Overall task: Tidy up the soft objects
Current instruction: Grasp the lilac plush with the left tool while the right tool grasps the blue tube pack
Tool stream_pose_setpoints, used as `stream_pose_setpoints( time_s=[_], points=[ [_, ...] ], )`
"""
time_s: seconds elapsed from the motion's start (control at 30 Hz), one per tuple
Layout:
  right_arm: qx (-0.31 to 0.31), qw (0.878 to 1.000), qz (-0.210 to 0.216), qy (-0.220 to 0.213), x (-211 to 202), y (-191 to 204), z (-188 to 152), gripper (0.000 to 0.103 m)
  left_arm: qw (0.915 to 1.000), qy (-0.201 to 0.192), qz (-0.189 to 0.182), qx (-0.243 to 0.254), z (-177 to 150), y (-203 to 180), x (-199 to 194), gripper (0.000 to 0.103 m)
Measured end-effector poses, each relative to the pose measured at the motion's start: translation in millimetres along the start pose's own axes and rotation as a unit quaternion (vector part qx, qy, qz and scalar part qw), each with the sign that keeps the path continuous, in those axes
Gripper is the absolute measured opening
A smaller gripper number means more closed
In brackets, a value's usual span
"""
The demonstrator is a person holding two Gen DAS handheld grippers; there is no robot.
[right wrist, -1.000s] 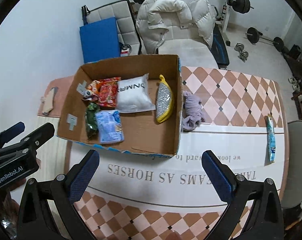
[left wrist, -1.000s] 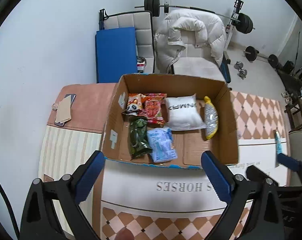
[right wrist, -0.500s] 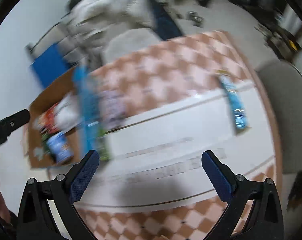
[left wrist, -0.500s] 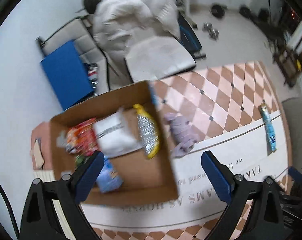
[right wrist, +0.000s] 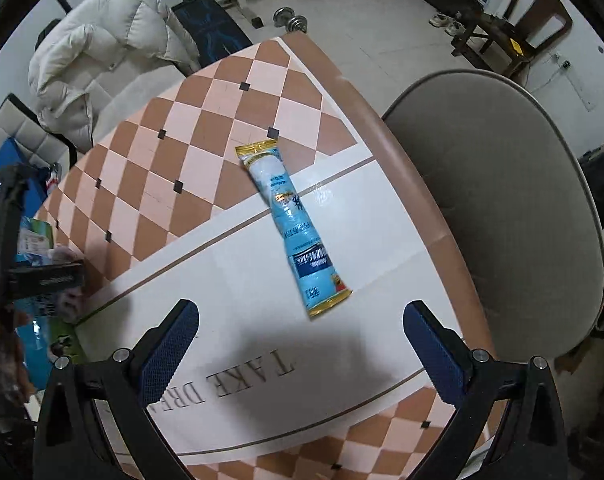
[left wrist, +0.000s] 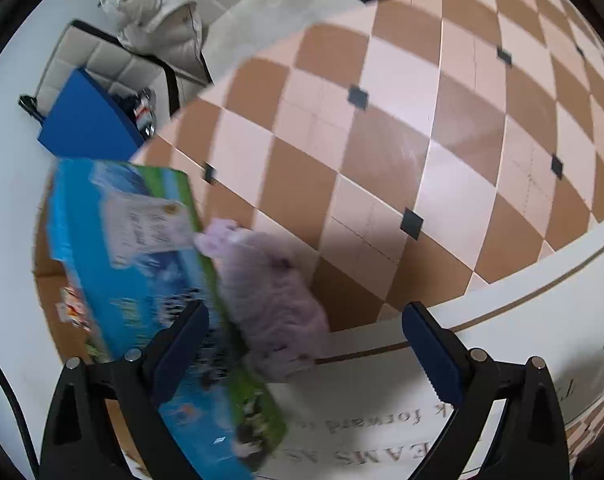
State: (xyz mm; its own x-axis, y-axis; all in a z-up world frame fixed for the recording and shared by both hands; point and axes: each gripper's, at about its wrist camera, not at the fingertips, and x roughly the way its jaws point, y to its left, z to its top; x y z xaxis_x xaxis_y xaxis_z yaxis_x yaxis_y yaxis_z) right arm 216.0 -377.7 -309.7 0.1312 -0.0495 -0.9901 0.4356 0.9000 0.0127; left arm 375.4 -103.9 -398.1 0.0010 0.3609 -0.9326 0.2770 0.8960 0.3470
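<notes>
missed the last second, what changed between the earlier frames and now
Both grippers swung right, away from the cardboard box: the left gripper now faces the purple cloth beside it, the right gripper the blue packet. Nothing was grasped or released. Jaws remain open; cloth and packet haven't moved.

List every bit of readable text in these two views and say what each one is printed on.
"TAKE DRE", cut off by the gripper: tablecloth, right wrist view, upside down.
"forward" and "EAMS A", partly cut off: same tablecloth, left wrist view.
Print on the long blue packet: too small to read.
Label on the cardboard box: blurred, unreadable.
White lettering on the left hand-held gripper body: too small to read.
</notes>
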Motion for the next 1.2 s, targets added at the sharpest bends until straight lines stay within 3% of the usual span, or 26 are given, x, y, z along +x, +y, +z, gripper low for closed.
stream_pose_setpoints(
  time_s=[0.43,0.7,1.0,1.07,1.13,1.2],
  points=[
    [-0.062,0.998,-0.009,0.032,51.9,20.5,45.0,0.103,0.9983,0.02,-0.002,-0.054,9.0,9.3,25.5,0.099],
    [-0.079,0.993,-0.004,0.087,111.5,20.1,83.6,0.099,0.9977,-0.005,-0.042,-0.052,-1.9,10.5,19.6,0.097],
    [-0.095,0.988,-0.014,0.123,137.9,29.3,75.3,0.092,0.9936,-0.032,-0.108,-0.007,-17.7,-26.7,-6.9,0.097],
    [-0.094,0.988,-0.012,0.123,137.5,30.3,72.9,0.092,0.9935,-0.052,-0.1,-0.017,-19.6,-21.5,-19.0,0.097],
    [-0.095,0.988,-0.012,0.12,137.3,31.1,72.7,0.092,0.994,-0.074,-0.07,-0.038,-16.9,-7.6,-30.5,0.097],
    [-0.095,0.989,-0.013,0.117,137.0,32.3,74.1,0.092,0.9952,-0.071,-0.04,-0.055,-7.7,3.1,-29.3,0.097]
  ],
)
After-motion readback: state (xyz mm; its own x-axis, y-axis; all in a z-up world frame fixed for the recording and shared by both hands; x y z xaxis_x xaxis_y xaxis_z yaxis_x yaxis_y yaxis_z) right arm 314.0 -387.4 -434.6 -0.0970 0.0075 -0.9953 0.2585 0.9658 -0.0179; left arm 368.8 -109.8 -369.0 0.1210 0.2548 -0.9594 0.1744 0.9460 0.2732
